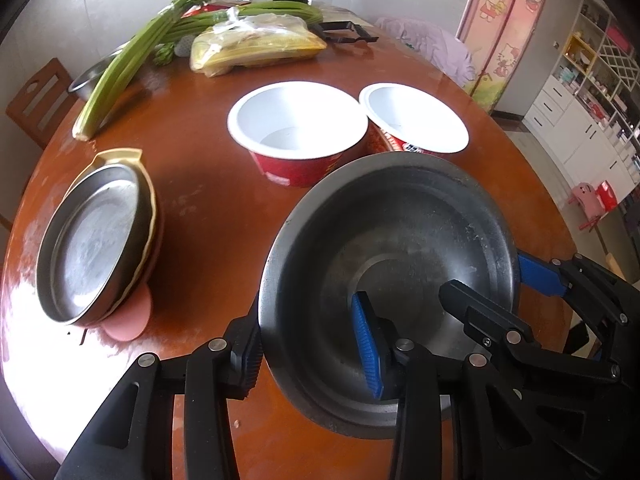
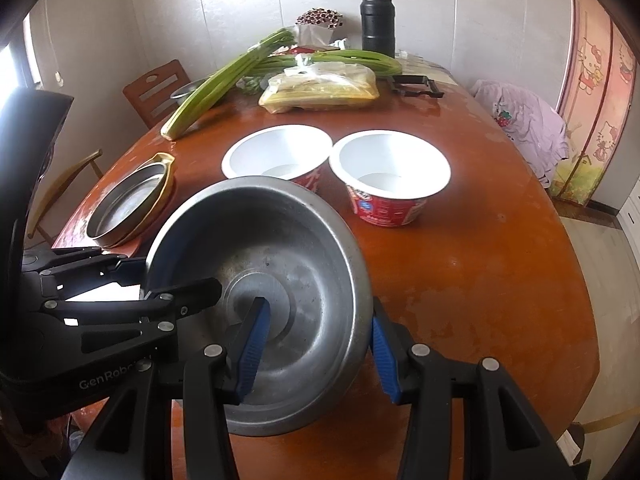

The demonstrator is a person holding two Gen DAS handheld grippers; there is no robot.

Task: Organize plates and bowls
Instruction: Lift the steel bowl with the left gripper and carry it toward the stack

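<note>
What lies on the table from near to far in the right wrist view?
Steel bowl held in both claws → stacked metal plates → two paper bowls → celery and bagged food → black flask.

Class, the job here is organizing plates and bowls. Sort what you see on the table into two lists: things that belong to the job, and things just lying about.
Belongs to the job:
- metal bowl, held by left gripper and right gripper
- two paper bowls
- metal plate stacked on a yellow dish

Just lying about:
- celery
- bagged food
- black flask
</note>
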